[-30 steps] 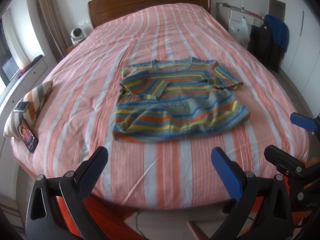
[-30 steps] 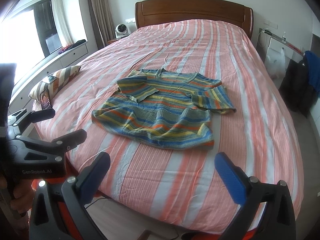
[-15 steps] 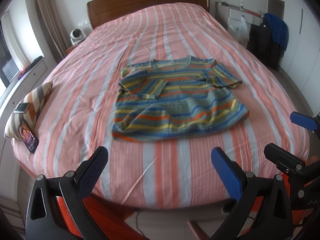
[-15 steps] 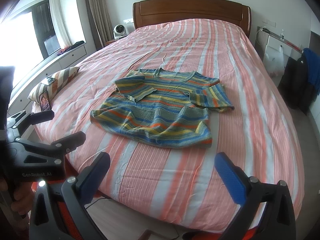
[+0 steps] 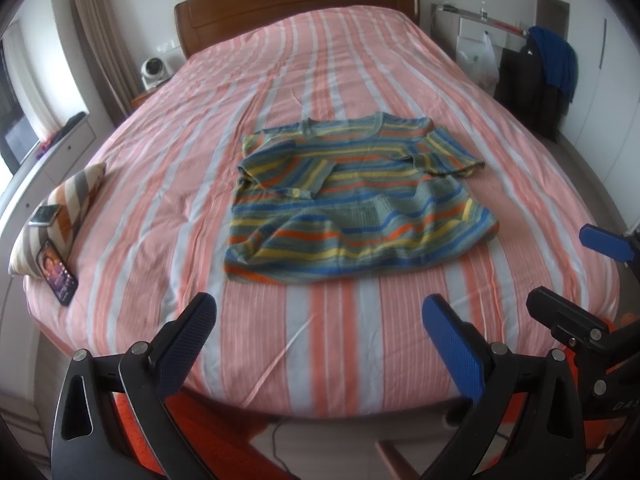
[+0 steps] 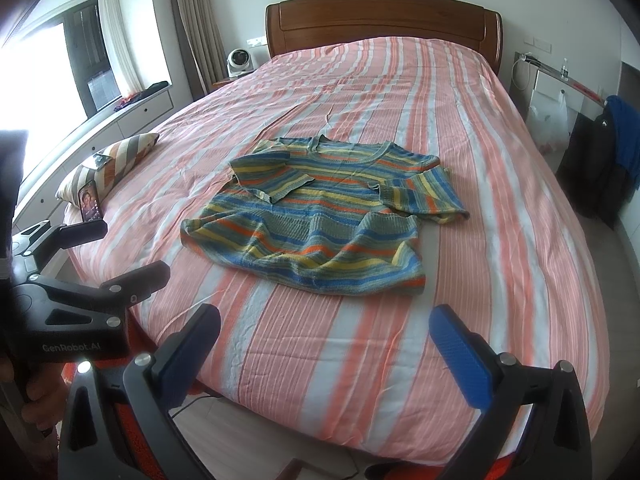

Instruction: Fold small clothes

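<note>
My left gripper (image 5: 316, 332) and right gripper (image 6: 326, 334) hang empty, jaws wide apart. Ahead, well apart from both, a rumpled multicolour striped knit top (image 6: 320, 216) lies on the pink-and-white striped bed (image 6: 500, 208).

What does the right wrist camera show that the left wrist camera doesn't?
Only the right wrist view shows the bright window, the hand holding the left tool, and the right tool from behind. Only the left wrist view shows the left tool's own open fingers up close and the right tool entering from the side. Both share the striped bed, the striped sweater lying on it untouched, the pillow, the phone, the headboard and the dark clothes hanging at the far side.
</note>
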{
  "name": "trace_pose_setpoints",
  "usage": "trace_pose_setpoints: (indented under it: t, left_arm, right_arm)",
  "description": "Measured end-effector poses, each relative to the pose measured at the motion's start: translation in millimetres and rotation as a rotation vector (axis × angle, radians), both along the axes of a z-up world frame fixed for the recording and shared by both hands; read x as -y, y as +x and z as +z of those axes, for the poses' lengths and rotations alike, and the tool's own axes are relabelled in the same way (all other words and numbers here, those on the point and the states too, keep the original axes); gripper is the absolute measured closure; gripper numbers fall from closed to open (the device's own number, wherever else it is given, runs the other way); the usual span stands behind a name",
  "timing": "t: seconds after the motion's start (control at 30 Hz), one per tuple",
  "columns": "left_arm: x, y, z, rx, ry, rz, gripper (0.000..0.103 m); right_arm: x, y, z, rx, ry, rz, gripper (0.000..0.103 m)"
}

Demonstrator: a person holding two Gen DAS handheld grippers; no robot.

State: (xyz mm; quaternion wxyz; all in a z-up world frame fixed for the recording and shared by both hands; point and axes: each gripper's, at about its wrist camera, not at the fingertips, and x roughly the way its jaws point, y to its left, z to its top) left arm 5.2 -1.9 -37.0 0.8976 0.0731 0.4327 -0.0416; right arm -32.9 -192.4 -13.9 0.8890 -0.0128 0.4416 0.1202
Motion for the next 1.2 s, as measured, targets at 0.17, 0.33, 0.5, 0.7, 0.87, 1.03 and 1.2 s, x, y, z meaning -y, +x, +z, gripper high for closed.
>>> trace_pose_setpoints:
  t: [0.17,0.33,0.5,0.7,0.87,1.03,1.2]
  left_arm:
    - [-0.3,-0.9,0.2,0.003,-0.003,0.000,0.000]
    - [-2.8,-2.7,0.5,0.006,-0.004,0.000,0.000]
    - [-2.4,-2.5,0.8,0.007,-0.004,0.001,0.000]
    - [-2.4,-2.8,0.7,0.006,-0.002,0.000,0.000]
    - [-2.6,-3.0,0.6,0.007,-0.003,0.000,0.000]
    - [-4.0,-2.9,0.9,0.004,-0.003,-0.001,0.000]
    - [-5.9,-3.4,0.8,0.005,-0.004,0.000,0.000]
  right_arm:
    - [-0.2,0.2,0.3,0.001,0.001,0.001,0.000]
    - [1.1,-0.5,-0.4,0.003,0.003,-0.003,0.000]
    - [1.1,-0.7,0.1,0.000,0.004,-0.004,0.000]
    - [0.5,-0.8,-0.2,-0.003,0.002,-0.004,0.000]
    - [-0.1,-0.9,-0.7,-0.002,0.002,-0.005,0.000]
    - [0.2,-0.5,-0.8,-0.004,0.003,-0.005,0.000]
    - [-1.0,0.1,-0.9,-0.003,0.002,-0.002,0.000]
